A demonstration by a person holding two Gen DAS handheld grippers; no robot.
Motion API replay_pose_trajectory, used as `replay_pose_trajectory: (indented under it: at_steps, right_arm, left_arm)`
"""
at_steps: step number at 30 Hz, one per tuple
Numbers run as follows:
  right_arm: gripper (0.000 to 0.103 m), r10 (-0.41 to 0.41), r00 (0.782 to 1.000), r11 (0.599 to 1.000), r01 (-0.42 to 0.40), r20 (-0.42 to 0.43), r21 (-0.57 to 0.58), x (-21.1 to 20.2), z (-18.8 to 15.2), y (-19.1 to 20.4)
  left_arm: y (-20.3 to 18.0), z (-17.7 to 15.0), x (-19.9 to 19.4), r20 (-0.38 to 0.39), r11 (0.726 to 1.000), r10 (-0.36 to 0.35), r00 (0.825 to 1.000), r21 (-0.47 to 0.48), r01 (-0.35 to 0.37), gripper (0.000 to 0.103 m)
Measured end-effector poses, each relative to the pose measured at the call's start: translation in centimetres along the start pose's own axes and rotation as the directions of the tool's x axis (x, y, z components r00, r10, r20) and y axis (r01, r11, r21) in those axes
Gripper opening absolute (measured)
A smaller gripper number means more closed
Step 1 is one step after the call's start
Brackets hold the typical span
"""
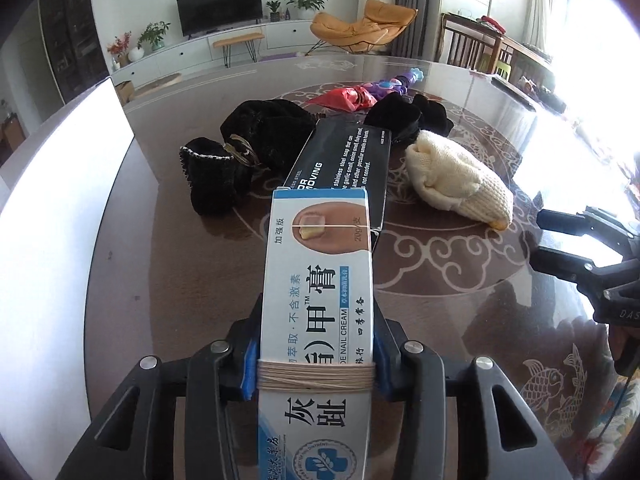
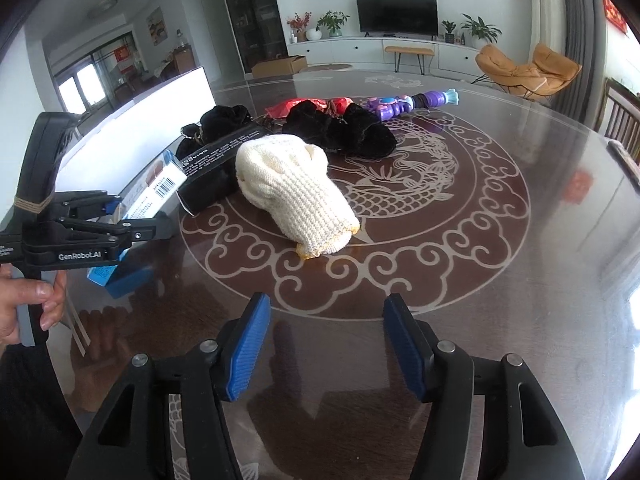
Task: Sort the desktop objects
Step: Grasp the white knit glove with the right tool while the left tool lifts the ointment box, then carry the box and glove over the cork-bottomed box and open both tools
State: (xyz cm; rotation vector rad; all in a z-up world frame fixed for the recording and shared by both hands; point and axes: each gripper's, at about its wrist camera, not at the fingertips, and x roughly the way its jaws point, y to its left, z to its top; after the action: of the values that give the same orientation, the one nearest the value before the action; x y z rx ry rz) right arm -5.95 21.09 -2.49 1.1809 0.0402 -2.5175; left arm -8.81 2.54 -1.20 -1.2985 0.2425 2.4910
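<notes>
I am holding the nail cream box (image 1: 316, 280) in the left gripper (image 1: 316, 344), pads pressing both long sides, at lower centre of the left wrist frame, its far end overlapping the black box (image 1: 344, 160). It is likely light, thin card (crushable), so grip gently. The right gripper (image 2: 324, 344) is standing half open, empty, below the cream knitted glove (image 2: 292, 196), which looks soft.

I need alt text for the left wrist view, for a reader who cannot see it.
The left gripper clamps a white-and-blue nail cream box above a dark patterned table. Beyond lie a black box, a cream knitted glove and black fabric items; the right gripper enters from the right edge.
</notes>
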Motion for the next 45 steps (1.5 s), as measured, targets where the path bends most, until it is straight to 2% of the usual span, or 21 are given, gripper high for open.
replay_pose_trajectory:
  at_steps: [2,4,7,12,14,16,19,20,22,24,25,26,28,31,34,38,41,43,45]
  right_arm:
    - [0.061,0.025,1.000,0.998,-0.025,-0.008,-0.057,0.9,1.7,0.4]
    - [0.062,0.052,0.997,0.994,-0.057,-0.062,-0.097,2.9,3.7,0.9]
    - [0.062,0.039,0.993,0.988,-0.056,-0.115,-0.145,5.8,5.9,1.6]
    - [0.063,0.040,0.993,0.992,-0.052,-0.107,-0.118,6.2,7.7,1.6]
    - [0.071,0.035,0.994,0.985,-0.053,-0.105,-0.166,5.1,7.9,2.2]
    - [0.090,-0.006,0.997,0.957,-0.016,-0.075,-0.290,3.9,8.1,3.5]
    - [0.095,-0.050,0.997,0.896,0.017,-0.061,-0.444,4.2,9.1,5.3]
    - [0.095,-0.043,0.995,0.886,-0.003,-0.088,-0.464,5.0,9.6,5.5]
    - [0.095,-0.045,0.985,0.891,-0.036,-0.167,-0.453,7.5,10.5,5.6]
    - [0.091,-0.051,0.973,0.914,-0.045,-0.224,-0.404,9.6,11.0,5.3]
    - [0.083,-0.034,0.970,0.928,-0.059,-0.241,-0.369,10.2,11.2,5.1]
    - [0.061,-0.027,0.970,0.940,-0.058,-0.243,-0.336,10.3,11.3,4.9]
    - [0.052,-0.020,0.975,0.955,-0.047,-0.222,-0.293,9.4,11.2,4.7]
    - [0.051,-0.026,0.983,0.955,-0.029,-0.181,-0.294,6.4,10.8,4.9]
    - [0.051,-0.015,0.993,0.955,-0.020,-0.115,-0.297,2.2,11.4,5.7]
    - [0.051,0.061,0.997,0.953,-0.069,-0.037,-0.294,-2.0,14.2,9.2]
    - [0.051,0.159,0.987,0.942,-0.148,0.011,-0.300,-3.5,16.9,13.8]
    - [0.051,0.228,0.973,0.927,-0.208,0.029,-0.312,-3.7,18.2,17.7]
    - [0.051,0.283,0.958,0.909,-0.254,0.043,-0.332,-3.1,19.1,22.0]
  left_arm:
    - [0.5,-0.9,-0.8,0.014,0.999,0.011,1.000,-0.037,-0.010,0.043]
    - [1.3,-1.8,-1.5,0.022,0.995,0.002,1.000,-0.099,0.000,0.043]
    - [2.4,-3.2,-2.5,0.036,0.982,-0.022,0.999,-0.188,0.028,0.043]
    - [2.7,-5.4,-3.1,0.021,0.980,-0.012,1.000,-0.199,0.016,0.043]
    - [2.6,-6.0,-3.4,0.026,0.983,-0.009,1.000,-0.183,0.013,0.043]
    - [2.4,-6.2,-3.6,0.026,0.984,-0.008,1.000,-0.176,0.013,0.043]
    - [2.8,-6.5,-3.8,0.028,0.983,-0.018,0.999,-0.182,0.023,0.043]
    - [2.8,-6.5,-3.8,0.028,0.982,-0.023,0.999,-0.186,0.028,0.043]
    - [3.0,-6.9,-4.0,0.032,0.981,-0.031,0.999,-0.191,0.037,0.043]
    - [3.1,-7.1,-4.2,0.038,0.979,-0.030,0.999,-0.203,0.037,0.043]
    - [3.2,-7.4,-4.4,0.044,0.977,-0.026,0.999,-0.211,0.035,0.043]
    - [3.4,-7.7,-4.6,0.049,0.975,-0.022,0.999,-0.220,0.032,0.043]
    - [3.5,-8.4,-5.3,0.070,0.971,-0.015,0.997,-0.238,0.032,0.043]
    - [3.8,-8.3,-7.4,0.142,0.957,-0.027,0.990,-0.281,0.066,0.043]
    - [4.4,-7.7,-10.5,0.228,0.938,-0.035,0.973,-0.328,0.111,0.043]
    - [6.9,-6.6,-14.8,0.318,0.914,-0.018,0.948,-0.380,0.144,0.043]
    - [10.5,-6.4,-18.1,0.355,0.899,0.044,0.934,-0.422,0.118,0.043]
    - [13.5,-6.5,-19.7,0.347,0.890,0.117,0.930,-0.453,0.057,0.043]
    - [17.0,-7.0,-20.2,0.308,0.868,0.187,0.933,-0.496,-0.010,0.043]
